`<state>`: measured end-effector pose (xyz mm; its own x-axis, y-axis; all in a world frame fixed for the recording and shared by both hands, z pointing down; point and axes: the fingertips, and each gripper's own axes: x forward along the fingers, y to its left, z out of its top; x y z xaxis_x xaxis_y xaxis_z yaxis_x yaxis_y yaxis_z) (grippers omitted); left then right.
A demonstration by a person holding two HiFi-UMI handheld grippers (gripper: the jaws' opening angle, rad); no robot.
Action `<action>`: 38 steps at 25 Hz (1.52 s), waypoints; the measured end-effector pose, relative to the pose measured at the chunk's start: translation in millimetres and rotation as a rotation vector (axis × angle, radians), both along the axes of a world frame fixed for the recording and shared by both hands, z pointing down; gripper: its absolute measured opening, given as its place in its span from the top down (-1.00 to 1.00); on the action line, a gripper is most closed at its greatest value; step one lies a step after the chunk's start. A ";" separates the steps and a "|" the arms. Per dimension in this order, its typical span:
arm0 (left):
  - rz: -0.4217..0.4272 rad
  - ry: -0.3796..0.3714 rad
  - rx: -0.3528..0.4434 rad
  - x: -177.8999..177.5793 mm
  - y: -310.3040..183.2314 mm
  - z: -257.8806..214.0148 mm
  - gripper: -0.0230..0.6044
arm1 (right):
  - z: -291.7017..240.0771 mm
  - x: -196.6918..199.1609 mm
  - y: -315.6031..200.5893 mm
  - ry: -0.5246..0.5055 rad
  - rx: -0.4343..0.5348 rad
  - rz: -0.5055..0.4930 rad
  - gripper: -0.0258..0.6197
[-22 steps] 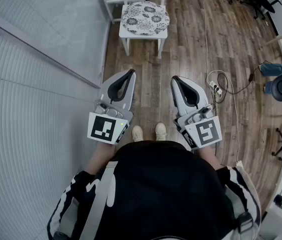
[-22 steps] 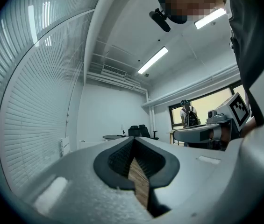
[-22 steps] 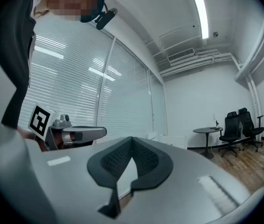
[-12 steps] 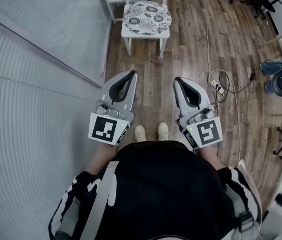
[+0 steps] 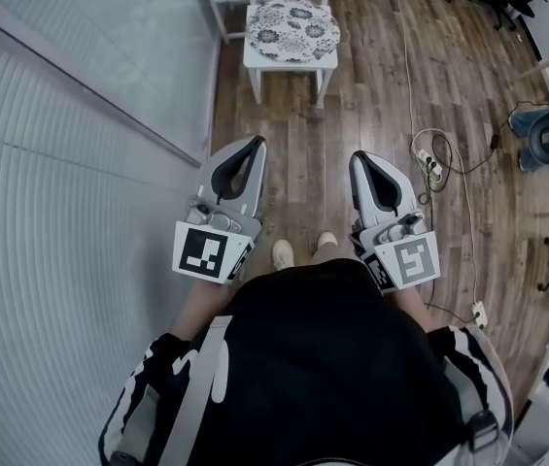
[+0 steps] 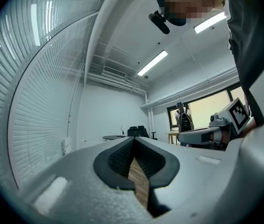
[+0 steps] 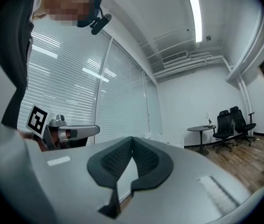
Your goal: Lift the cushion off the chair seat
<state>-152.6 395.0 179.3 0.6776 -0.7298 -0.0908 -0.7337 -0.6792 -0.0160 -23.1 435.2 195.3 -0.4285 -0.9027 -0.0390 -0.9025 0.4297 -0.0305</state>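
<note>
Not begun: the patterned cushion (image 5: 291, 29) lies on the white chair (image 5: 290, 64) at the upper centre of the head view, well apart from both claws. The left claw (image 5: 253, 144) and right claw (image 5: 360, 157) sit level at mid-frame, each closed tight on nothing. The chair's far side is cut off at the top edge, and whether the cushion is fastened cannot be told; approach, grip and lift all remain.

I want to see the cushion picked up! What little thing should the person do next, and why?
Probably step closer to the chair: the flowery cushion lies well ahead of the left hand-held gripper and right hand-held gripper, both shut and empty.
</note>
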 end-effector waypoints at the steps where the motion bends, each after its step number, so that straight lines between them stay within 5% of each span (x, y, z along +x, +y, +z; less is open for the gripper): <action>1: -0.003 0.003 0.002 -4.2 0.9 -0.8 0.93 | 1.1 -3.8 3.2 0.000 0.000 0.000 0.92; 17: 0.007 -0.004 -0.026 -15.8 -21.3 34.3 0.93 | 12.2 -17.8 -23.6 0.026 0.032 -0.029 0.93; 38: 0.016 -0.033 -0.011 26.9 -144.1 32.4 0.93 | 6.1 30.6 -150.9 0.009 0.071 -0.008 0.93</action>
<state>-125.7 250.9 211.7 0.6915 -0.7199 -0.0604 -0.7221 -0.6910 -0.0321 7.5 284.3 201.3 -0.4363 -0.8943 -0.0993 -0.8991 0.4377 0.0085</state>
